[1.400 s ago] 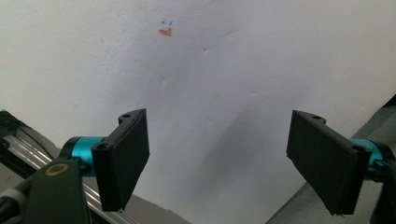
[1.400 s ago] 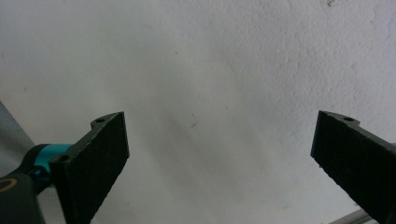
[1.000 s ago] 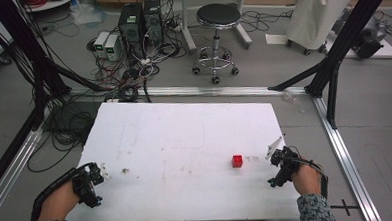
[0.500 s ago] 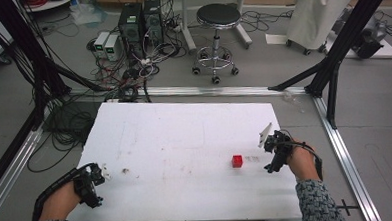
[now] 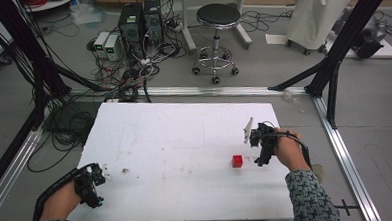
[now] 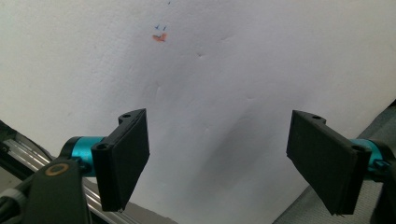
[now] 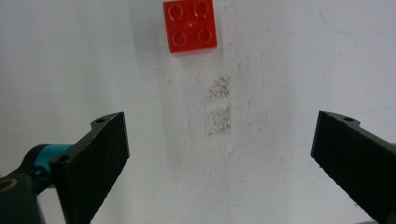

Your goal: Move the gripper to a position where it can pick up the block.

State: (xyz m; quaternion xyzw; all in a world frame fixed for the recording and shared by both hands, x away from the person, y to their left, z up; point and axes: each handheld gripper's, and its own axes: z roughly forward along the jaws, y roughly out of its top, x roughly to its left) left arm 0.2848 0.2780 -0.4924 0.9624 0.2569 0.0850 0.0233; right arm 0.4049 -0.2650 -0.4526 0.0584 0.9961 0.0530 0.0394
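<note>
The right gripper [image 5: 263, 146], a black two-jaw tool held in the person's right hand [image 5: 289, 149], hangs over the right part of the white foam-topped table [image 5: 184, 126] in the high view. Its jaws stand wide apart with nothing between them; in the right gripper view the two black pads sit at the left and right edges of the picture [image 7: 219, 158], with bare white board in the gap. A grey three-cornered plate [image 5: 247, 130] rises from its top, and a black cable runs back over the hand to the patterned sleeve [image 5: 310, 198].

Just beside this gripper, toward the table's middle, lies the small red plastic building brick [image 5: 237, 161], flat on the board and touching neither jaw. In the right gripper view the red brick [image 7: 189, 25] lies ahead of the jaws near the top of the picture, studs up, four round studs showing. A dark grey smudge [image 7: 218, 107] marks the board between the brick and the jaws.

The left gripper [image 5: 89, 182], in the person's left hand [image 5: 63, 201], sits at the table's near left corner, well apart from the brick. Its jaws are also spread wide and empty [image 6: 219, 158], over plain white surface. A small orange-red mark with blue pen flecks [image 6: 159, 36] shows on the board ahead of it. In the high view, a small brownish speck [image 5: 125, 170] lies near this gripper.

Beyond the table stand a black round stool on castors [image 5: 215, 19] and computer boxes with tangled cables [image 5: 140, 23].
</note>
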